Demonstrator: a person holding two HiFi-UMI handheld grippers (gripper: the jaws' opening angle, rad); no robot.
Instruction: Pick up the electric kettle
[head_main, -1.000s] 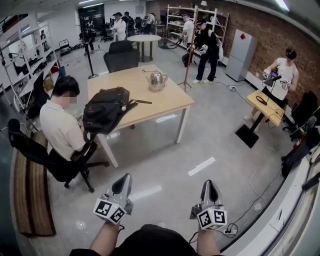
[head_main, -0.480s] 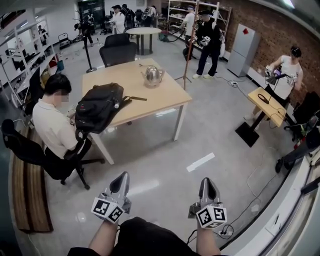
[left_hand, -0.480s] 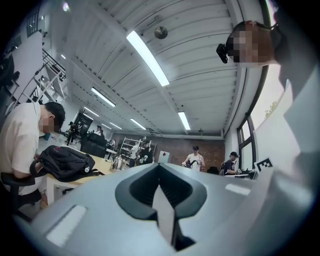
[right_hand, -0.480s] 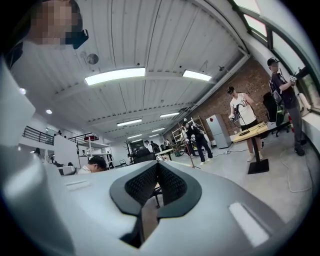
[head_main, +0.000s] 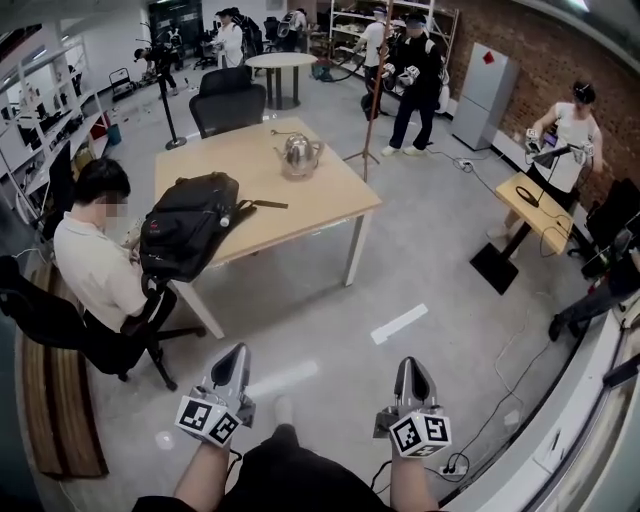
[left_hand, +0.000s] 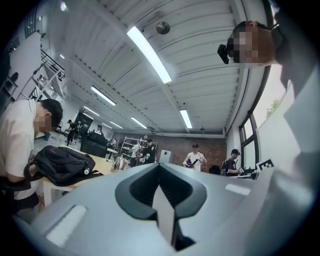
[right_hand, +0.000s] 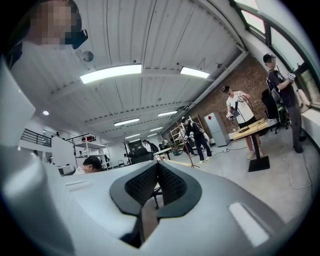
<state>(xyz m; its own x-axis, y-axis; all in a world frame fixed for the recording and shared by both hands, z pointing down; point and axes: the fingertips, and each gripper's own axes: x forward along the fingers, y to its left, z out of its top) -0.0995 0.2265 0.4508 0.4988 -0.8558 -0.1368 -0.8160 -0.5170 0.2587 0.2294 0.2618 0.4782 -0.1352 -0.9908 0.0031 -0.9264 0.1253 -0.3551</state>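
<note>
A shiny steel electric kettle (head_main: 298, 154) stands on the far side of a light wooden table (head_main: 330, 200) well ahead of me. The left gripper view shows the kettle (left_hand: 119, 162) small on the tabletop beyond a black backpack (left_hand: 62, 164). My left gripper (head_main: 238, 352) and right gripper (head_main: 411, 363) are held low in front of me over the floor, far short of the table. Both are shut, jaws closed tip to tip with nothing between them. In the left gripper view the left gripper (left_hand: 159, 165) points level toward the table; the right gripper (right_hand: 157, 164) points into the room.
The black backpack (head_main: 185, 225) lies on the table's near left end. A seated person (head_main: 92, 262) on an office chair is at its left. A wooden pole stand (head_main: 370, 90) rises behind the table. Other people stand at the back and by a small desk (head_main: 538, 212) at right.
The table, kettle and seated person have shifted slightly closer and leftward in the head view as I walk forward. Both grippers stay shut and held low.
</note>
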